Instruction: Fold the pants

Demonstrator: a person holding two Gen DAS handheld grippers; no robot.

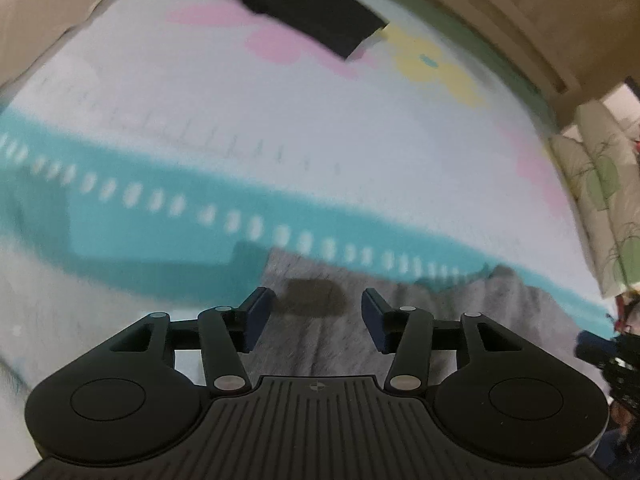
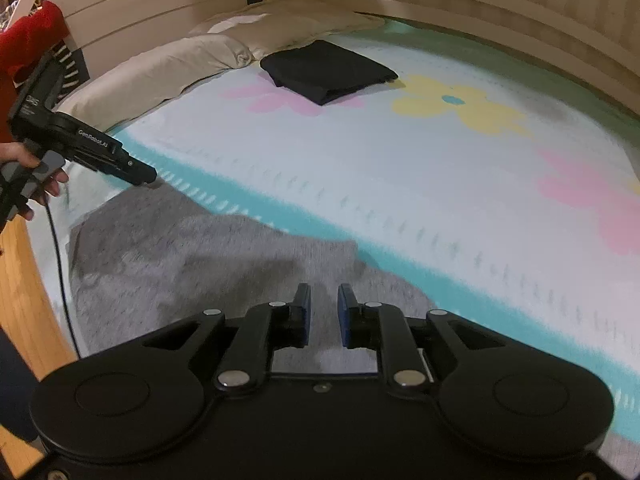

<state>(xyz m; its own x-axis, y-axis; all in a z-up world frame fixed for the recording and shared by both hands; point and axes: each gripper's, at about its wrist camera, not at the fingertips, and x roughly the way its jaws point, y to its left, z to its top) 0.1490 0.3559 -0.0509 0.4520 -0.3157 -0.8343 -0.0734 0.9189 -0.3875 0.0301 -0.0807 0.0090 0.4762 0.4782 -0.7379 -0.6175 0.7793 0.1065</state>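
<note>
Pants [image 2: 192, 256]: grey, rumpled at bed's near edge on floral blanket [image 2: 400, 168]
Left gripper [image 1: 316, 316]: jaws wide apart, empty, over cloth
Right gripper [image 2: 324, 316]: narrowly parted, empty, cloth directly beneath
Long axis: runs between grippers

— What lies on your bed besides the work?

— You have a blanket [image 2: 400, 168] spread flat, white with pink and yellow flowers and a teal band across it. A folded dark garment [image 2: 328, 70] sits on it near the far end, partly over a pink flower.

— And behind that?

— A beige pillow [image 2: 160, 76] just beside the garment, against a pale slatted headboard [image 2: 180, 4]. To your left you see wooden floor [image 2: 24, 288].
</note>
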